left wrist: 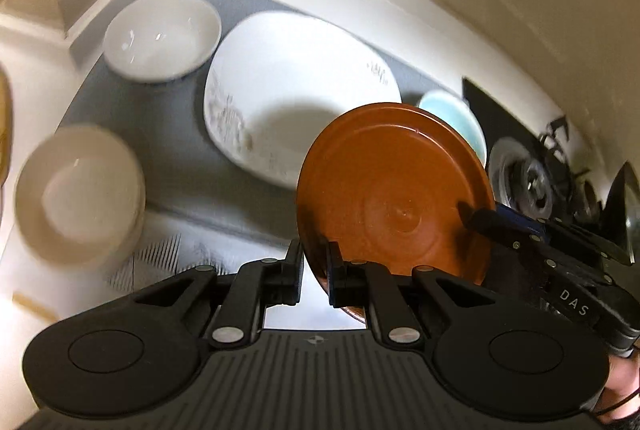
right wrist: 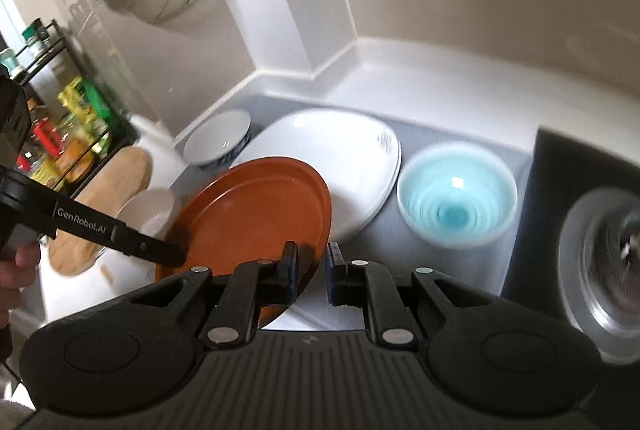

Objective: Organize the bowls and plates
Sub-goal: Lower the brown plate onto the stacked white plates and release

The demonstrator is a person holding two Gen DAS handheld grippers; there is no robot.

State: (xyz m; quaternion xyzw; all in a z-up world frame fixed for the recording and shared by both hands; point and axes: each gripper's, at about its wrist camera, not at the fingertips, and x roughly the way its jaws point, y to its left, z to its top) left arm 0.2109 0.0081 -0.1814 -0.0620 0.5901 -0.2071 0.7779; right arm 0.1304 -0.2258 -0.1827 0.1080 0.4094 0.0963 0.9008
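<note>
The brown plate [left wrist: 394, 189] is being held tilted above the tabletop [right wrist: 420, 77], its rim pinched from both sides: the left gripper [left wrist: 314, 266] is closed on the near edge, the right gripper [right wrist: 312, 270] is clamped on the opposite edge, probably for steadiness. Open room is being offered by the white plate [right wrist: 352, 149]; the blue bowl [right wrist: 456, 201] is crowding its right edge.
</note>
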